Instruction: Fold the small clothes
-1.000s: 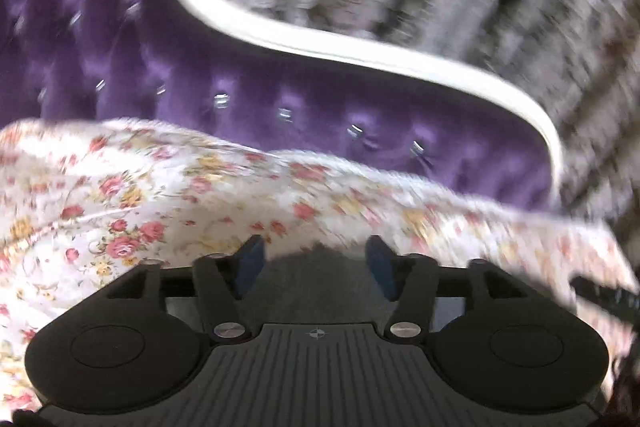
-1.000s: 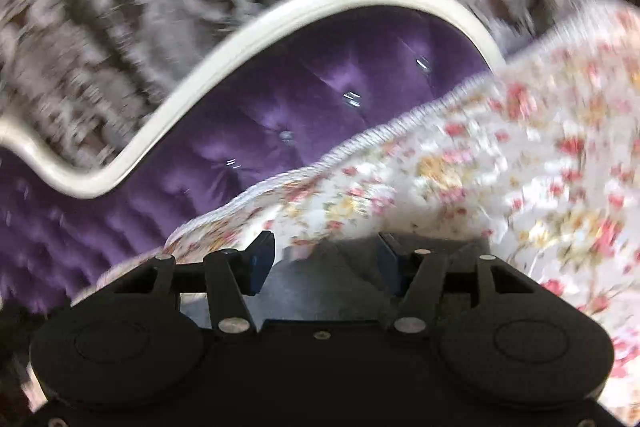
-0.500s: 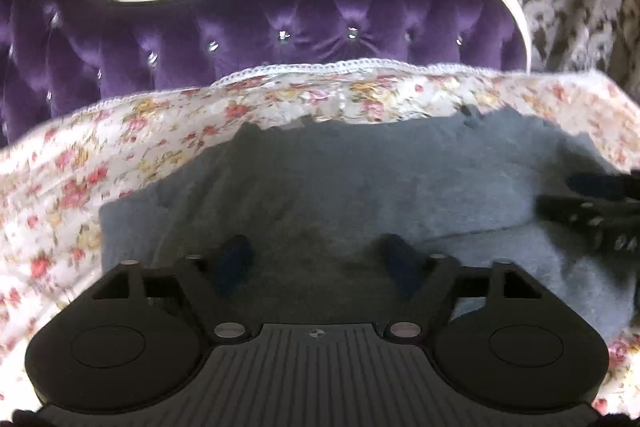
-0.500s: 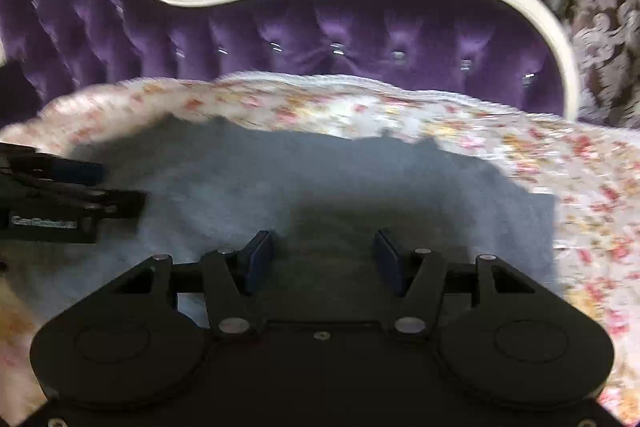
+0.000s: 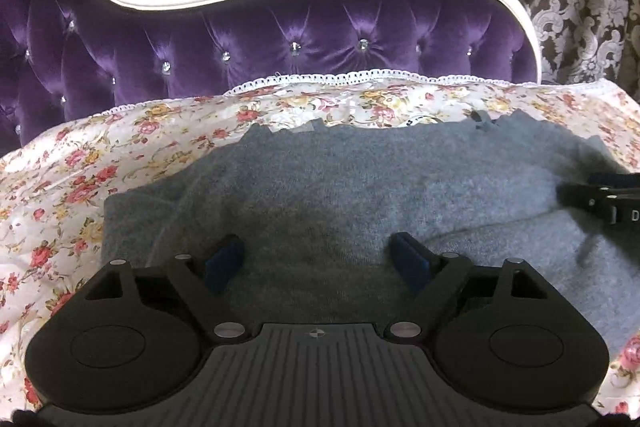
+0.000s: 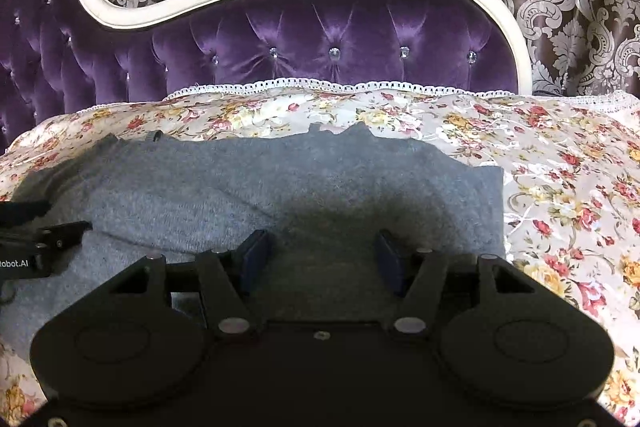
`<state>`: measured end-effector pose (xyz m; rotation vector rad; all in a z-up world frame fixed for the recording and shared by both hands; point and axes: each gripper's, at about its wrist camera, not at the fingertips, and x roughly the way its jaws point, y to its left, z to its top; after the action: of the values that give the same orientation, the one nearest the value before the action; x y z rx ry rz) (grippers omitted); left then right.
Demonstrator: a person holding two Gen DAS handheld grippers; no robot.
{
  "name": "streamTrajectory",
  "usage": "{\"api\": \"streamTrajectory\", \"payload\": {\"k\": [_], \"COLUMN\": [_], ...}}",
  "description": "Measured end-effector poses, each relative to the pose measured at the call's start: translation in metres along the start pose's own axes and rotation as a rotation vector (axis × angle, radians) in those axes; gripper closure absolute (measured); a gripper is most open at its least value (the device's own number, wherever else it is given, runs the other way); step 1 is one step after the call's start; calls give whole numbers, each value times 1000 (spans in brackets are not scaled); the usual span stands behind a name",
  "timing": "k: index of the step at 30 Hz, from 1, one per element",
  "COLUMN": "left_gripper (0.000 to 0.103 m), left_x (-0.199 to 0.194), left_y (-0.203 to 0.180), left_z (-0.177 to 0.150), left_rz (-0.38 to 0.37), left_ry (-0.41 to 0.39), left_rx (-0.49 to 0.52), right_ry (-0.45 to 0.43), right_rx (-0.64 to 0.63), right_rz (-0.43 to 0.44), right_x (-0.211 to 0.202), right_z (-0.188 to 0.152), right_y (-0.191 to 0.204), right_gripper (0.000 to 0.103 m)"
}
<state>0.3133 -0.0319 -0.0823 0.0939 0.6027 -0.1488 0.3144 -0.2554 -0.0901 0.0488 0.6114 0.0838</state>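
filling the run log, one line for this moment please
grey garment flat on floral sheet | left gripper open above | right gripper open above

grey garment (image 5: pixel 320 195) near edge hidden behind left tongs (image 5: pixel 320 259), sofa backrest (image 6: pixel 320 39) cut off left

"obot.AI" on left gripper (image 6: pixel 24 231); lone "D" on right gripper (image 5: pixel 600 201).

Since 1.0 s ago: both views swung from blurred headboard down onto grey garment (image 5: pixel 328 187), now spread flat on floral bedspread (image 5: pixel 80 163); blur gone, gripper openings unchanged.
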Motion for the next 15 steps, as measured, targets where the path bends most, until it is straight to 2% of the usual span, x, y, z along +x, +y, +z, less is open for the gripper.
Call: {"api": "streamTrajectory", "payload": {"k": [12,15], "left_gripper": [17,16], "left_x": [1,1], "left_y": [-1,-1], "left_z": [-2,-2], "left_rz": [20,20], "left_ry": [-13,-12], "left_rx": [12,12], "right_ry": [-1,8], "right_rx": [-29,-9], "right_rz": [-19,0], "right_x": [2,2], "right_z": [-1,1], "right_y": [6,2], "right_gripper": [39,38]}}
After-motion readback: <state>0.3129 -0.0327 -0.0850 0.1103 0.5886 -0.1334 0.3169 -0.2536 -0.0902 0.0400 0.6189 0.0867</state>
